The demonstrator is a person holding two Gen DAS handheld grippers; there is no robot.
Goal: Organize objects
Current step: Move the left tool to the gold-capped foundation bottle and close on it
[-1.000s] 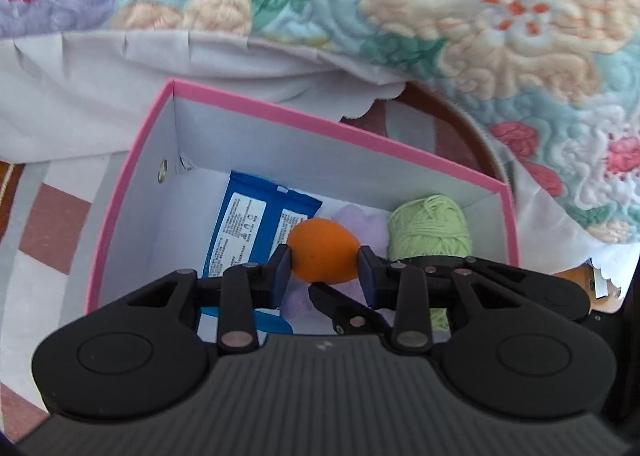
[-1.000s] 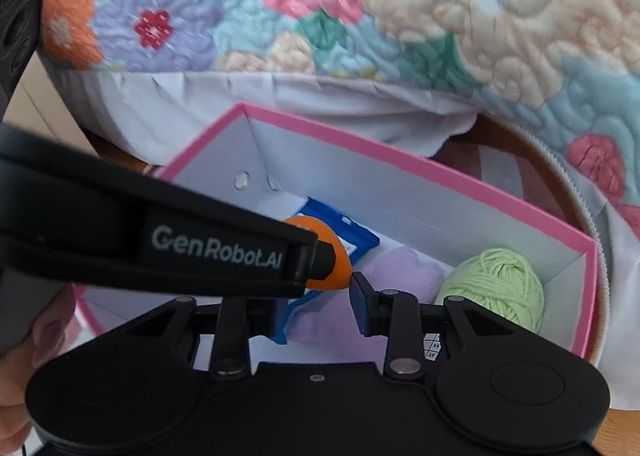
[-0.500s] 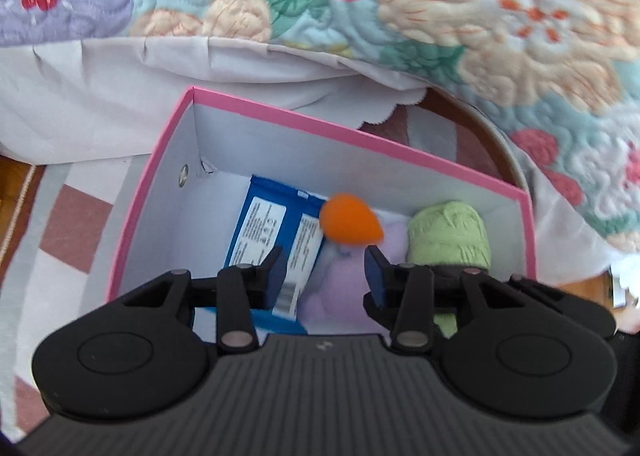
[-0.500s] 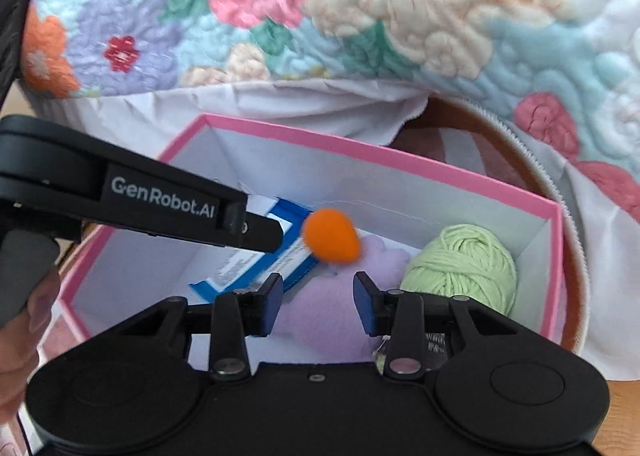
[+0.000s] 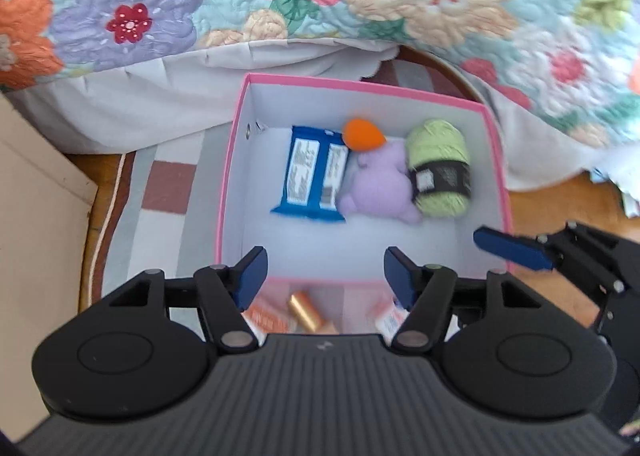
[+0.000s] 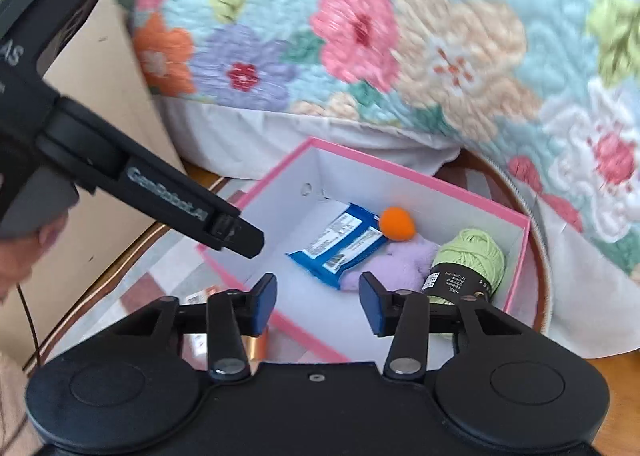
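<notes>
Now the orange sponge [image 5: 362,134] lay in the pink box [image 5: 230,176], both tongs, left gripper [image 5: 322,270] and right gripper [image 6: 316,302], were opening (nothing between them), so another thing probably needed picking.

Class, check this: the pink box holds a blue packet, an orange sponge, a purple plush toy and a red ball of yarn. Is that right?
Not quite. The ball of yarn is light green, not red, as the left wrist view shows. The pink box does hold the blue packet, orange sponge and purple plush toy.

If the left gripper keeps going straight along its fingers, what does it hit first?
Probably the bare white floor of the pink-rimmed cardboard box, just short of the blue snack packet. The left gripper, jaws opening and empty, points steeply down into it; depth is hard to judge.
</notes>
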